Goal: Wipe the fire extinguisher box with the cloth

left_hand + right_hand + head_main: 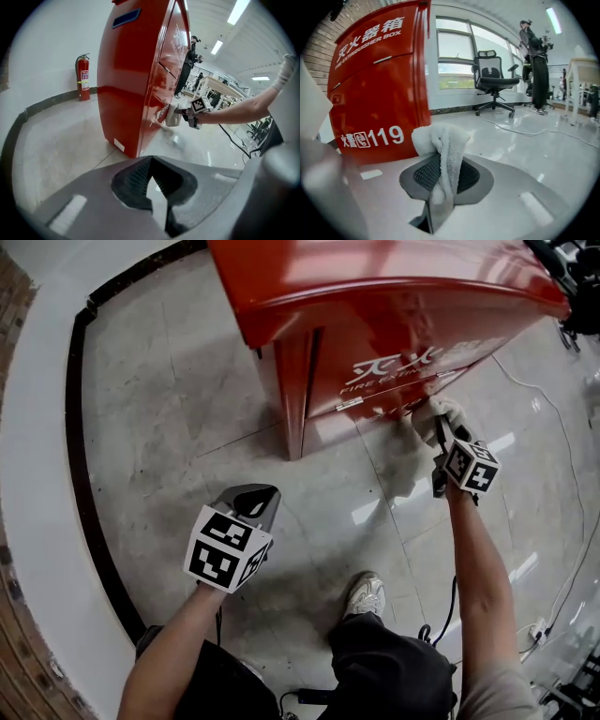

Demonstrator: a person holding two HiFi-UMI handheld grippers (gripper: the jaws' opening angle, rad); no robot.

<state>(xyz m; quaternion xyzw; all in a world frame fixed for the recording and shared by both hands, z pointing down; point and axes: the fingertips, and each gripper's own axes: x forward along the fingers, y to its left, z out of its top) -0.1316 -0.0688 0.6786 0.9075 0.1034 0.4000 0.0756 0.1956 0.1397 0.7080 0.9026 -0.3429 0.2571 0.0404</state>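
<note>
Cloth [443, 140] pinched in R gripper [442, 165], by box [375, 79]

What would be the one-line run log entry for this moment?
right gripper: shut on cloth | cloth: by box's lower front, contact unclear | left gripper: shut, empty, away from box

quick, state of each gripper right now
left gripper: shut, empty
right gripper: shut on the white cloth

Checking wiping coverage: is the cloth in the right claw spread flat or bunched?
Bunched. The cloth forms a folded wad pinched in the right claw, not a flat sheet.
</note>
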